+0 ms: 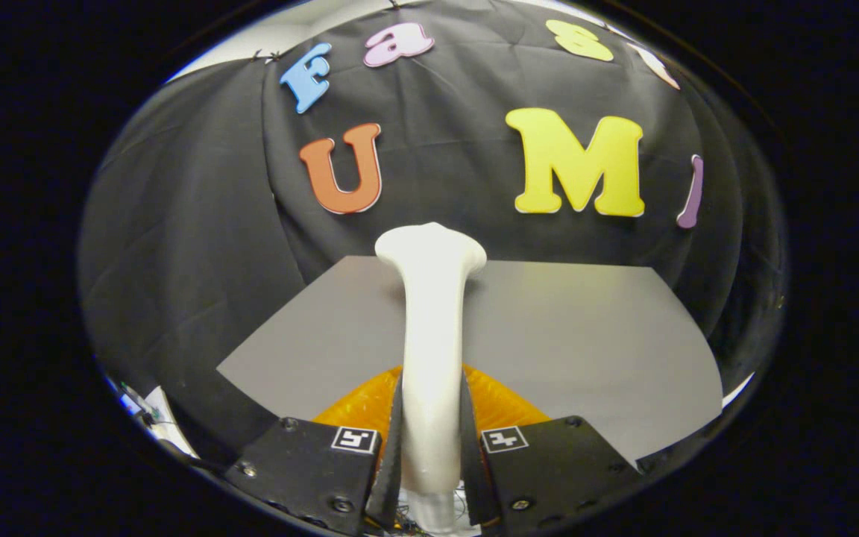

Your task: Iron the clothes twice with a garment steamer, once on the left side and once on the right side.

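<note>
A white garment steamer [431,328] stands up between my fingers, its handle running forward from them and its flared head at the far end. My gripper [431,440] is shut on the steamer's handle, both fingers pressed against its sides. Under the steamer, just ahead of the fingers, lies an orange garment [508,406], partly hidden by the handle and the fingers. The steamer's head hangs above the grey table [586,335], beyond the garment.
The grey table reaches back to the black cloth wall [198,246], which wraps around its far and left sides. Some cables and small items [148,412] lie off the table's near left corner.
</note>
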Tool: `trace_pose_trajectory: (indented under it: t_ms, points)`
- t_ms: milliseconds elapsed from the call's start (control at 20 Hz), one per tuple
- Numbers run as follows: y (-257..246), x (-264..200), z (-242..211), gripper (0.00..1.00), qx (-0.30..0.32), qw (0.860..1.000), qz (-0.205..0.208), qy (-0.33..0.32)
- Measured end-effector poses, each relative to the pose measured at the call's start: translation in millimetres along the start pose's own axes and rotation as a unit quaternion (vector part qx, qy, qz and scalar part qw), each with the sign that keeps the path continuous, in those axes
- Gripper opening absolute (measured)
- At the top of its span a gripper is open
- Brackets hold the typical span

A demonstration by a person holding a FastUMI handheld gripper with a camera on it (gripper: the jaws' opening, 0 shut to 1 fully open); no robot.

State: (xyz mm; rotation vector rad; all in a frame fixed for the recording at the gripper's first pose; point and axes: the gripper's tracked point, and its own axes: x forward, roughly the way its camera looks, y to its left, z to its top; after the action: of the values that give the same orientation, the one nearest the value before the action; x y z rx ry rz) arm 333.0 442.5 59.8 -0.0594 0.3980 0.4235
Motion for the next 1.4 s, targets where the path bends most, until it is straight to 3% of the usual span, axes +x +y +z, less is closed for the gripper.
trace_pose_trajectory:
  t_ms: [450, 650, 900, 1200, 1400]
  points:
    - [-44.7, -147.5, 44.8, 0.37, 0.018, 0.994, 0.001, -0.109]
    - [-90.2, -231.2, 64.3, 0.37, 0.031, 0.984, -0.032, -0.17]
    - [-169.7, -317.5, 83.9, 0.37, 0.052, 0.967, -0.101, -0.23]
    - [-271.1, -367.4, 110.2, 0.37, 0.079, 0.943, -0.183, -0.267]
    - [-313.8, -366.9, 137.2, 0.37, 0.085, 0.937, -0.191, -0.281]
